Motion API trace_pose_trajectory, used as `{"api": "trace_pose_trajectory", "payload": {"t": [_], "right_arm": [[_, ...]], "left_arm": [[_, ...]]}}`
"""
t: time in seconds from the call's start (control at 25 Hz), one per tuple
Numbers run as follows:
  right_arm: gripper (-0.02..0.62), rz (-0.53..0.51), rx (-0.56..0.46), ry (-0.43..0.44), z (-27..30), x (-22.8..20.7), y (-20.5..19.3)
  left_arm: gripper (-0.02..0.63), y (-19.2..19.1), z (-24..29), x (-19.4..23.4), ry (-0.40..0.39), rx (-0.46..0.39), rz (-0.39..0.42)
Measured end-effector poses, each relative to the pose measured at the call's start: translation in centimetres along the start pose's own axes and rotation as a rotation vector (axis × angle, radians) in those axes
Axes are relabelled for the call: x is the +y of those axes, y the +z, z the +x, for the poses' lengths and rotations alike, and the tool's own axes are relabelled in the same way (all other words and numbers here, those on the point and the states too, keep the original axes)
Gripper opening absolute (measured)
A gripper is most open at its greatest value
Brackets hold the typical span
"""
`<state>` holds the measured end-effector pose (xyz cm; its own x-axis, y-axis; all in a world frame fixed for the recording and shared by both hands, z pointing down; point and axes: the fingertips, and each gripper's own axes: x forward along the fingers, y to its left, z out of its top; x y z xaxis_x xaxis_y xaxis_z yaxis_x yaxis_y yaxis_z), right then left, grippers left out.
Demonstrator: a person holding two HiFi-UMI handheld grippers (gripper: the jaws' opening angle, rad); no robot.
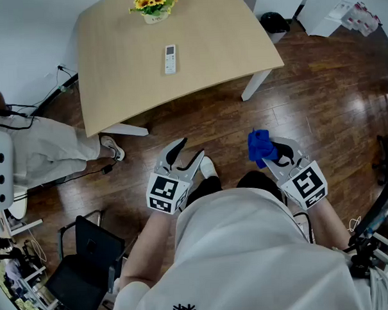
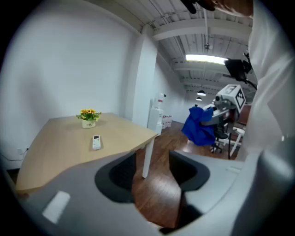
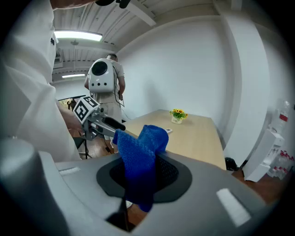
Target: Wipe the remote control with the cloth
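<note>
The white remote control [image 1: 170, 58] lies on the light wooden table [image 1: 120, 71], far ahead of both grippers; it also shows small in the left gripper view [image 2: 96, 142] and in the right gripper view [image 3: 168, 131]. My right gripper [image 1: 271, 153] is shut on a blue cloth [image 1: 260, 146], which bunches above its jaws and hangs below them [image 3: 140, 161]. My left gripper [image 1: 189, 151] is open over the wooden floor, with only bare floor in the gap [image 2: 152, 173]. Both grippers are held close to my body, well short of the table.
A pot of yellow flowers [image 1: 153, 5] stands at the table's far edge, beyond the remote. A person sits at the left [image 1: 46, 148]. A black chair [image 1: 89, 258] stands at lower left, and a black bin [image 1: 275, 22] and white cabinet [image 1: 332, 7] at upper right.
</note>
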<state>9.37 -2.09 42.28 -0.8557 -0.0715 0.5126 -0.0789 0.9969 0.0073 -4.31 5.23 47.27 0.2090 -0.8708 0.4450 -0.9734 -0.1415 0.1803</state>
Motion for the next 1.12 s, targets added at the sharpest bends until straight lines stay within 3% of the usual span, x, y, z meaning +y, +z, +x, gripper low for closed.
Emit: {"api": "trace_pose_trajectory", "payload": {"t": [0.2, 0.36, 0.44, 0.68, 0.88, 1.12], "right_arm": [[0.078, -0.006, 0.042, 0.065, 5.2, -0.7, 2.8], [0.078, -0.013, 0.057, 0.097, 8.1, -4.8, 3.5], [0.078, -0.023, 0.059, 0.126, 9.9, -7.6, 4.0], [0.078, -0.066, 0.04, 0.284, 14.3, -15.6, 7.2], [0.078, -0.117, 0.038, 0.357, 16.1, -20.4, 7.2], [0.078, -0.156, 0.076, 0.367, 17.2, -23.3, 6.8]], "left_arm": [[0.236, 1.5, 2.3, 6.7, 0.068, -0.015, -0.003], [0.144, 2.7, 5.0, 11.3, 0.158, -0.028, -0.05], [0.143, 2.9, 6.8, 13.6, 0.207, 0.006, -0.071], [0.295, 3.3, 12.4, 19.7, 0.39, 0.138, -0.14], [0.31, 2.4, 16.3, 24.2, 0.522, 0.183, -0.175], [0.31, 0.0, 19.9, 28.6, 0.566, 0.234, -0.232]]}}
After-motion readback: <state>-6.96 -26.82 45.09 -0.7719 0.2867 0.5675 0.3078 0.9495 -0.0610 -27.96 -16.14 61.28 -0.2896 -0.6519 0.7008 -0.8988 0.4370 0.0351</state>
